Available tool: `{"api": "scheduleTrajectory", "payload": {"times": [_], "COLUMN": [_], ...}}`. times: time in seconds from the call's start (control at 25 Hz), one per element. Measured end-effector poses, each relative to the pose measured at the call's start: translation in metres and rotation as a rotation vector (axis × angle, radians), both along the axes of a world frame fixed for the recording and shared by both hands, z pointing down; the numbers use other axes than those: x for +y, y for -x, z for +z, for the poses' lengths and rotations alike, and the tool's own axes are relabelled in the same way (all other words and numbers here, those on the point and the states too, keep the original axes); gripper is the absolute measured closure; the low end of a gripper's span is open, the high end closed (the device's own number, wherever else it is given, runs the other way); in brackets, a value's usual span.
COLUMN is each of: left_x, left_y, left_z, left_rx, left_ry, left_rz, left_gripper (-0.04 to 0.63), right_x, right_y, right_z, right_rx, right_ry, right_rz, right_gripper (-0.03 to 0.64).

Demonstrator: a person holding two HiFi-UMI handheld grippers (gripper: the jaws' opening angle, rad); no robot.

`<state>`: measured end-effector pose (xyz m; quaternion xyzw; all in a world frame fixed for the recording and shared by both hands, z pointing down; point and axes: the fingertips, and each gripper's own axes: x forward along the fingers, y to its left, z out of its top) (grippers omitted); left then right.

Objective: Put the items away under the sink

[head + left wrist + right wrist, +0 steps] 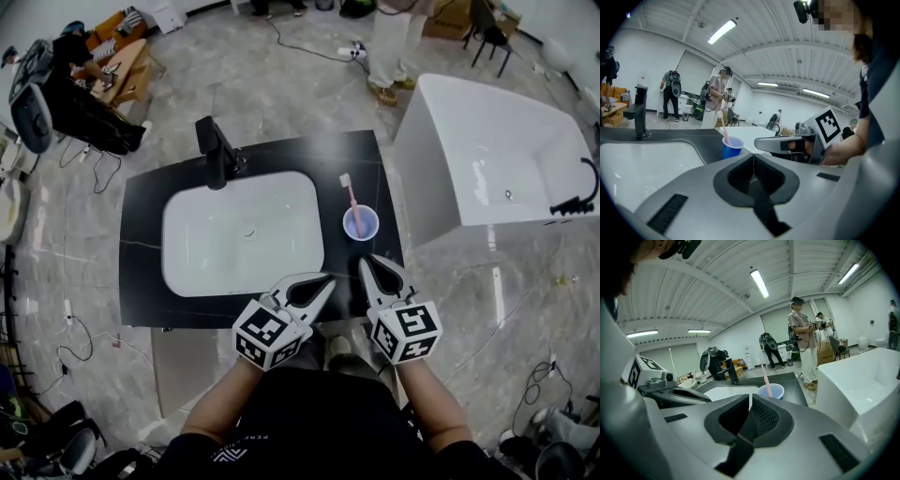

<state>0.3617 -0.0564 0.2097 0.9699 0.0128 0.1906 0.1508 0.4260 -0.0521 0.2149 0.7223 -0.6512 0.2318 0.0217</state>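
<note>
The blue plastic cup (pixel 361 223) holding a pink toothbrush (pixel 351 195) stands on the black stone countertop (pixel 141 272), just right of the white sink basin (pixel 216 253) and just beyond your right gripper (pixel 371 272). Both your tongs are pressed together on nothing, the left gripper (pixel 322 285) at the counter's near edge. Part the right jaws, come in level around the cup's wall below the rim, and squeeze gently so the toothbrush does not tip out.
</note>
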Motion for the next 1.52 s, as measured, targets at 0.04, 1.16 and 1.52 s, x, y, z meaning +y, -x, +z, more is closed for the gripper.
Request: {"api": "scheduleTrajectory", "payload": {"times": [0.04,1.16,1.52], "left_x": [-0.002,-0.064,-0.073], "left_y": [-0.001,-0.023,-0.027], "left_z": [0.0,0.019,0.026], "left_rx": [-0.001,-0.006,-0.014], "left_ry": [0.001,0.033,0.044], "left_rz": [0.008,0.071,0.096], "left_gripper": [0.584,0.584,0.584], "right_x": [-0.002,-0.065,-0.072], "right_y": [-0.001,-0.042,-0.051], "right_z": [-0.001,0.021,0.042], "right_rx": [0.009,0.18,0.126], "right_ry": [-0.004,0.049,0.087], "right_rz": [0.004,0.072,0.117], "right_gripper": [0.575,0.28,0.275]}}
